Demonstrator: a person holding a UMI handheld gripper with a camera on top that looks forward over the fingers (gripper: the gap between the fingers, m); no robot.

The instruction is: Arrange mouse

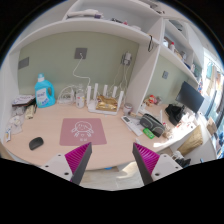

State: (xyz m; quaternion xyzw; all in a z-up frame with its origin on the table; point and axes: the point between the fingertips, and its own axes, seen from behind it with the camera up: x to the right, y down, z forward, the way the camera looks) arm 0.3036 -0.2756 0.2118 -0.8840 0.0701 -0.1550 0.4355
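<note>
A small dark mouse lies on the wooden desk, to the left of a pink mouse mat with a white drawing on it. My gripper is held above the desk's near edge, well back from both. Its two fingers with magenta pads stand wide apart and nothing is between them. The mouse is ahead and to the left of the left finger; the mat is straight ahead beyond the fingers.
A blue bottle stands at the back left. White items line the back wall. A keyboard and a monitor are at the right under white shelves. Clutter lies at the far left.
</note>
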